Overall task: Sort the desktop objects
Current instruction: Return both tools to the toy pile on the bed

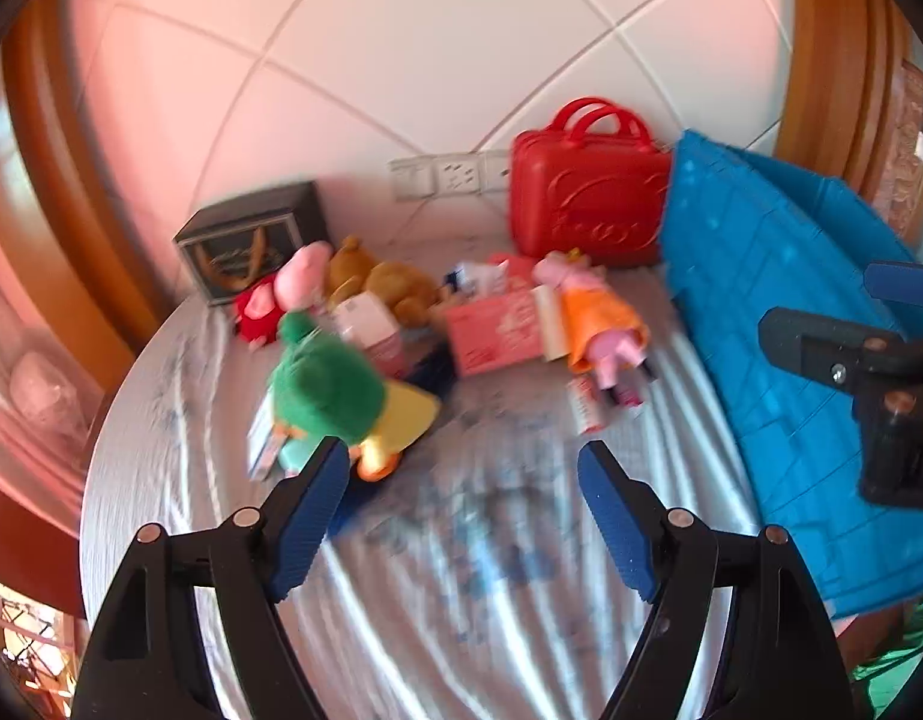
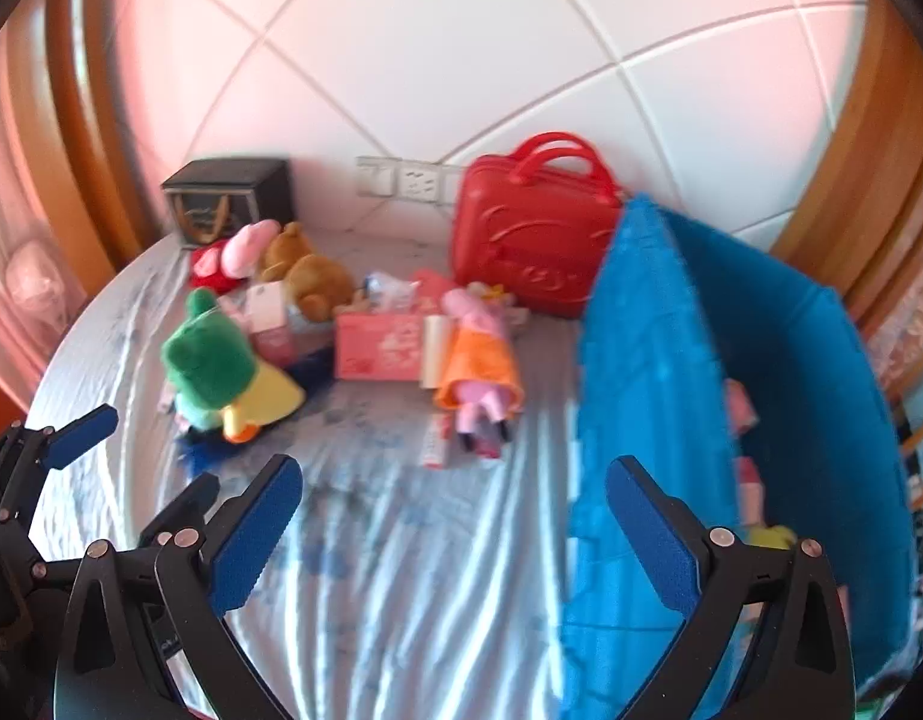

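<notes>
A: Toys lie scattered on the wrinkled pale cloth [image 1: 437, 588] that covers our table. From the left wrist view, the green plush [image 1: 326, 387] sits at about ten o'clock of our left gripper [image 1: 463, 507], just beyond its left finger.

B: Agreed. Our left gripper has its jaws parted with only cloth between them. Nothing is held.

A: And our right gripper [image 2: 455, 525]?

B: Spread wide, also holding nothing. Its right finger stands in front of the blue fabric bin [image 2: 809, 372], which fills the side from one to four o'clock in the right wrist view.

A: We can see small pink and yellow things inside that bin, too blurred to name.

B: At twelve o'clock from our right gripper lies the pig doll in the orange dress [image 2: 479, 354], flat on the cloth, touching the pink box [image 2: 377, 348] to its left. A small red and white packet [image 2: 435, 447] lies just below the doll.

A: Farther back, at eleven o'clock, we see the brown bear [image 2: 308, 276] beside a pink and red plush [image 2: 230, 258], with the dark box [image 2: 227, 198] against the tiled wall behind them.

B: The red case [image 2: 533, 228] stands upright at the wall at one o'clock, touching the bin's top edge.

A: Our left gripper also shows in the right wrist view, low at nine o'clock.
</notes>
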Demonstrator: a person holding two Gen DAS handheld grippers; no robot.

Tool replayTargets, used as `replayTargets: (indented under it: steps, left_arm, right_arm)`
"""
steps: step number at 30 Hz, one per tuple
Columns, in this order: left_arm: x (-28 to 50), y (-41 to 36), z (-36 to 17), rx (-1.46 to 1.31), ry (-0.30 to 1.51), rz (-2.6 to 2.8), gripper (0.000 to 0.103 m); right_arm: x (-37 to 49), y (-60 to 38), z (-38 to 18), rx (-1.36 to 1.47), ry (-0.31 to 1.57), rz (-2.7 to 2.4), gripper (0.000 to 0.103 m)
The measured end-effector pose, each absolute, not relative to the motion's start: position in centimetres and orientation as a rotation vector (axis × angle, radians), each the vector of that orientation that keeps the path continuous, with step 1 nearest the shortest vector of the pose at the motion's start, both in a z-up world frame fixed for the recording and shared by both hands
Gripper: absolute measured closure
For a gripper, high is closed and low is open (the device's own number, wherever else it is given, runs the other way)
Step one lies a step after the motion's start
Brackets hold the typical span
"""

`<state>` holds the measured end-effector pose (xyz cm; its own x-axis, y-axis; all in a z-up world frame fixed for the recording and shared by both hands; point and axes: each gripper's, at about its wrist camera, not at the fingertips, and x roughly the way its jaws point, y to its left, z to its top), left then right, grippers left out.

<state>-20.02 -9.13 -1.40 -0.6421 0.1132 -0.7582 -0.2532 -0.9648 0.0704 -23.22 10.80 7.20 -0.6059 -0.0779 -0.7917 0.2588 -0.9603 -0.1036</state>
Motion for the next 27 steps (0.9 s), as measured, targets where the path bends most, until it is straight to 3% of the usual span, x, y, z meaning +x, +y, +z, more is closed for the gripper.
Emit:
replayTargets:
  steps: [11,27]
  left_arm:
    - [-18.9,-20.4,-8.8,-1.379,0.13,2.674,0.025]
    - [-23.1,-22.9,-13.7,-1.612,0.075,2.74,0.025]
  right_arm:
    - [-21.0,3.6,-2.4,1.378,0.276,-2.502,0.0]
    - [-26.7,0.0,-9.3,1.432,0.288,-2.292,0.0]
